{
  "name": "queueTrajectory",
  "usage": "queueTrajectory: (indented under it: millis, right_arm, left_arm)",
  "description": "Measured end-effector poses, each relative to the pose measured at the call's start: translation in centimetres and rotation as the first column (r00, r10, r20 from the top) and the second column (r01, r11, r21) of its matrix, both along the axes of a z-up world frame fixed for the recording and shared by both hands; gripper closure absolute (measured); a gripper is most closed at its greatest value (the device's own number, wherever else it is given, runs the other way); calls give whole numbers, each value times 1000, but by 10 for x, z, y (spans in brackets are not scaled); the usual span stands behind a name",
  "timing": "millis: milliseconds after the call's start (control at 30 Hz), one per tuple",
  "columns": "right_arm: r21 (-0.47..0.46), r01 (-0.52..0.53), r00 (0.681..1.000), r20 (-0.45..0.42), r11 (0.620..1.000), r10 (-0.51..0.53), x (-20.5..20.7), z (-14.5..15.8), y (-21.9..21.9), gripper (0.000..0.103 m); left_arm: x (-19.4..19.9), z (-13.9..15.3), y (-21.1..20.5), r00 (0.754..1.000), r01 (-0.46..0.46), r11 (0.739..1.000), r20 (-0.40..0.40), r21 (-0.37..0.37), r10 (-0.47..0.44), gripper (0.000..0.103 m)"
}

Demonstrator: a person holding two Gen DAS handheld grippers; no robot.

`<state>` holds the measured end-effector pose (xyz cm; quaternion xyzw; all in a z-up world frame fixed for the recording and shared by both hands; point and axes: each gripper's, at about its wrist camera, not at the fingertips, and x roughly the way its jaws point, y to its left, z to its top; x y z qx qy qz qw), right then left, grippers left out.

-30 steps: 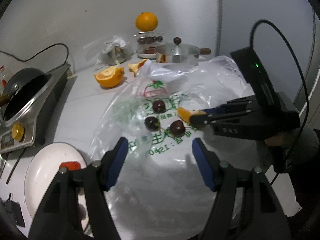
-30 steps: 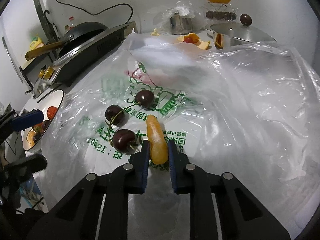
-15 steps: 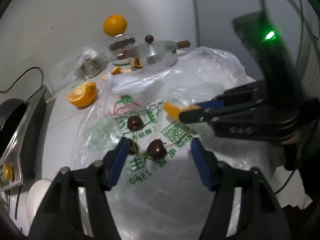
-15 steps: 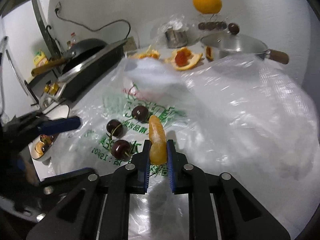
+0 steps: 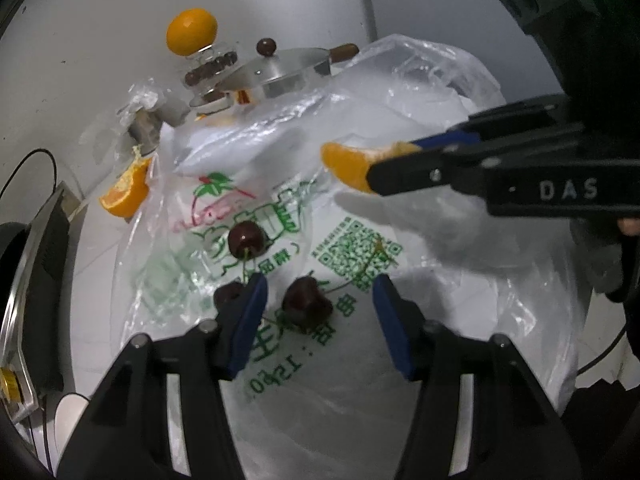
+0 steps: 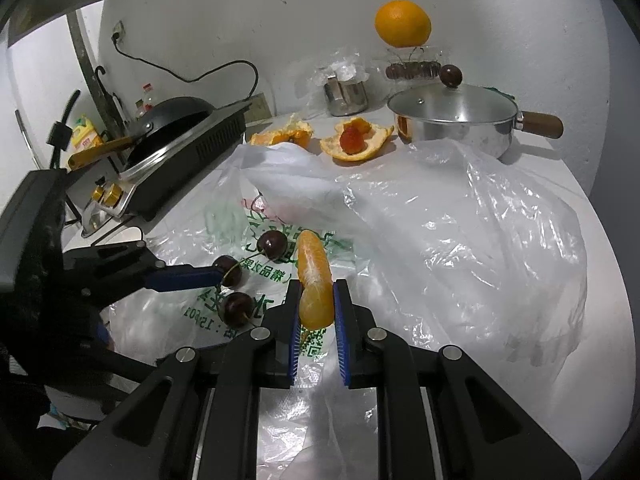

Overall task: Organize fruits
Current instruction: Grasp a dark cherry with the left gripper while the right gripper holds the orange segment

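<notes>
1. Orange, and peeled to the pith, the orange segment point(image 6: 315, 280) is pinched between the blue pads of the right gripper point(image 6: 316, 322) and lifted clear of the plastic bag point(image 6: 460, 232).
2. Below it, 3 cherries lie loose on the printed part of the bag: the near cherry point(image 5: 305, 303) sits between the spread jaws of the left gripper point(image 5: 318, 318), and no pad touches it. The middle cherry point(image 5: 229, 293) lies just outside the left finger, partly hidden by it; the far cherry point(image 5: 246, 238) is farther back on the bag.
3. By my reading, 1 piece is in hand but not yet set down anywhere, and the 3 cherries are not yet picked up.
4. Farther out, more fruit waits on the counter point(image 6: 532, 150): a strawberry point(image 6: 351, 140) resting in an orange peel point(image 6: 370, 145), and a cut orange piece point(image 5: 127, 190) beside the bag.
5. A whole orange point(image 6: 402, 29) sits on a glass stand at the wall, beside a lidded pot point(image 6: 452, 122).
6. Overall the sorting looks partly done, with most fruit still left.
</notes>
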<state>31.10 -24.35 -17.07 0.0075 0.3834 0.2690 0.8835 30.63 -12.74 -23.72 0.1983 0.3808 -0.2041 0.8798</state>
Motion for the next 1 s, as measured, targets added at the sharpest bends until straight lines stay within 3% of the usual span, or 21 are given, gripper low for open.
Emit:
queueTrajectory:
  millis: [33, 300, 467, 533, 1000]
  right_arm:
    - [1, 0, 1000, -1, 1000, 0, 0, 0, 0, 87]
    - [-7, 0, 1000, 13, 1000, 0, 0, 4, 1, 87]
    - [-11, 17, 1000, 3, 1000, -17, 1, 1, -3, 87]
    - [-14, 21, 1000, 8, 1000, -20, 0, 2, -3, 87]
    - [-23, 26, 999, 45, 999, -24, -13, 17, -1, 87]
  left_arm:
    - [1, -1, 0, 1000, 3, 1000, 3, 3, -3, 51]
    - [10, -12, 5, 999, -7, 1000, -38, 3, 7, 52]
    - [11, -15, 7, 999, -3, 1000, -47, -12, 3, 62]
    - [9, -15, 7, 999, -9, 1000, -36, -8, 9, 73]
    - [-11, 5, 9, 1000, -14, 998, -10, -63, 14, 73]
